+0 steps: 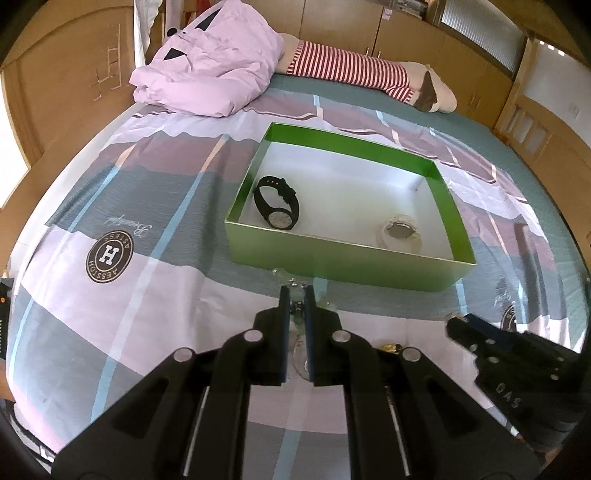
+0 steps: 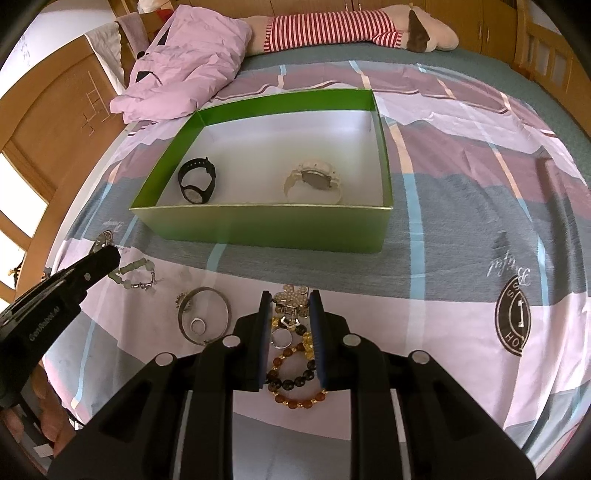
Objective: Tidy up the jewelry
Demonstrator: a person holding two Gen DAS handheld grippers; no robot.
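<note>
A green box (image 1: pixel 332 258) (image 2: pixel 258 229) sits on the bed and holds a black watch (image 1: pixel 277 203) (image 2: pixel 195 181) and a white watch (image 1: pixel 400 230) (image 2: pixel 314 181). My left gripper (image 1: pixel 296 295) is nearly shut around a pale green bead bracelet (image 2: pixel 135 275) on the sheet, in front of the box. My right gripper (image 2: pixel 290 299) is partly open, its jaws either side of a flower brooch (image 2: pixel 293 297). An amber and black bead bracelet (image 2: pixel 295 376) and a ring (image 2: pixel 281 339) lie between its fingers. A silver bangle (image 2: pixel 203 314) lies to the left.
A folded pink quilt (image 1: pixel 207 70) (image 2: pixel 184 62) and a striped plush toy (image 1: pixel 351 70) (image 2: pixel 332 26) lie at the head of the bed. Wooden bed rails and cabinets surround the mattress. The patterned sheet (image 1: pixel 110 258) spreads around the box.
</note>
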